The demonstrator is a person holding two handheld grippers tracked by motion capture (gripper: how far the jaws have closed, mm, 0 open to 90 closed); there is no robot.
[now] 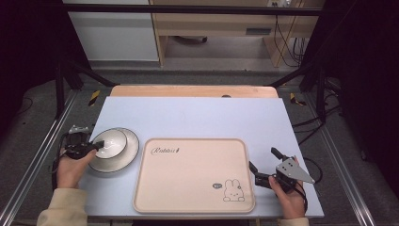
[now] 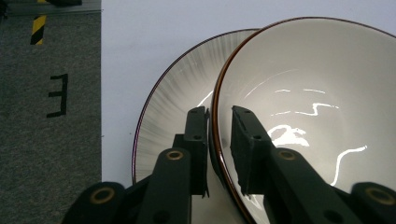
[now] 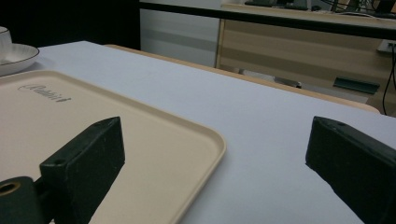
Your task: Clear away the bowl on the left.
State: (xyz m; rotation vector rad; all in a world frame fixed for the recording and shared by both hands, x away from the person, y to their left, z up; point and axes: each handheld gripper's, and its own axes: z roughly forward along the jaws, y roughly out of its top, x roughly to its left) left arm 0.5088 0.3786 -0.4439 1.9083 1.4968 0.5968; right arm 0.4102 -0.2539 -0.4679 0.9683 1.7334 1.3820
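Left gripper (image 2: 219, 140) pinched on near rim of bowl (image 2: 308, 102), bowl still seated on plate (image 2: 173, 93) left of tray (image 1: 141, 188). Right gripper (image 1: 266, 165) spread wide, idle beside tray. Grasp apparently done; lift and placing left.

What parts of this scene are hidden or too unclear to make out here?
- Bowl, left gripper view: its far side is cut off by the picture's right edge; its base is hidden by its own wall.
- Plate, high view: the middle is covered by the bowl.
- Tray, right gripper view: the near part is hidden behind the right gripper.
- Small print beside the tray's rabbit, high view: too small.
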